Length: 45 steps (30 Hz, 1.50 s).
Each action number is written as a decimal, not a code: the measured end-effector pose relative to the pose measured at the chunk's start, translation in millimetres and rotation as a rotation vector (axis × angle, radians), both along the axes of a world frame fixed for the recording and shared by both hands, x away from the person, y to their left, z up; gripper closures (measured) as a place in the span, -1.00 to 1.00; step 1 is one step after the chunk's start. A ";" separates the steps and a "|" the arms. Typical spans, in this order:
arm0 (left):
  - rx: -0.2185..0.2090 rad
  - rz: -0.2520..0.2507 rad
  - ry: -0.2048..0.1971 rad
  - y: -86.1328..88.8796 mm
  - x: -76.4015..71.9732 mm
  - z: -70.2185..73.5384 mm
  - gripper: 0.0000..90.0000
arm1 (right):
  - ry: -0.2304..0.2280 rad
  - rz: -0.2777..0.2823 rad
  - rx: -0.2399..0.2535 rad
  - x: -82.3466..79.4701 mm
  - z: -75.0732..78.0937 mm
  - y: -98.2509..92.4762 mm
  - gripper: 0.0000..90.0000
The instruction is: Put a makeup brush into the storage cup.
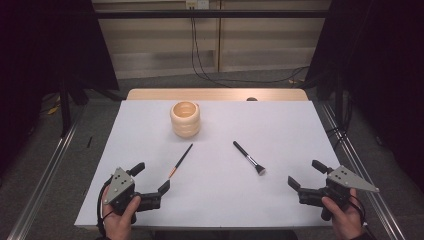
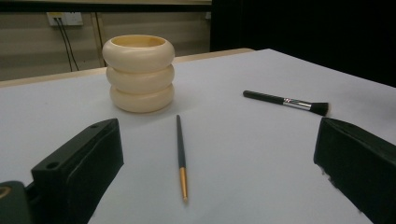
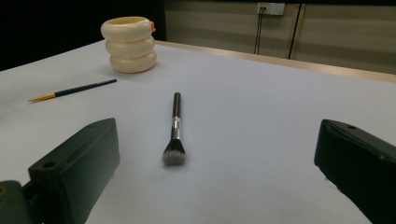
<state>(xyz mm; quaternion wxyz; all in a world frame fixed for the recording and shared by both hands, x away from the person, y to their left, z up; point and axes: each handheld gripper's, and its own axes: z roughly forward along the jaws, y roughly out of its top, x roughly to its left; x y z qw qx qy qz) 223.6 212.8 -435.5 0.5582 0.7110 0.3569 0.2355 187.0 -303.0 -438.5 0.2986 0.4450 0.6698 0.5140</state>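
The thin brush (image 1: 181,160) lies flat on the white bench (image 1: 280,125), left of centre, its gold tip pointing near and its dark handle running far and slightly right toward the cream ringed holder (image 1: 185,119). In the left gripper view the thin brush (image 2: 180,156) lies straight ahead between the two black fingers (image 2: 81,161), with the holder (image 2: 138,72) just beyond its far end but apart from it. The makeup brush (image 1: 249,157) lies right of centre, bristles at the near end, handle slanting far and left; in the right gripper view it (image 3: 174,128) sits midway between that gripper's fingers (image 3: 77,163), well ahead of them.

The left gripper (image 1: 150,180) rests at the near left edge of the bench, fingers spread wide and empty, one tip near the gold end of the thin brush without touching it. The right gripper (image 1: 306,175) rests at the near right, fingers likewise spread and empty, apart from the makeup brush.

This looks like the starting step: each gripper is lined up on its own brush, nothing is lifted, and the holder appears empty. The next move likely calls for one gripper to advance low along the bench, straddle a handle and close on it. Both handles are slim and lie flat, so the fingers would need to come down close to the surface.
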 end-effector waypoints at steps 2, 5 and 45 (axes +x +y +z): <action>-0.002 -0.001 0.000 0.0 0.1 0.0 -0.97 | 0.003 0.010 0.001 -0.2 0.2 -0.4 -1.00; -0.004 -0.001 -0.004 -0.2 0.8 0.3 -0.97 | 0.002 0.012 0.004 -0.5 0.2 -1.3 -1.00; 0.018 -0.080 -0.024 -19.2 13.3 18.4 -0.96 | 0.011 0.064 0.014 -1.5 -0.3 0.8 -1.00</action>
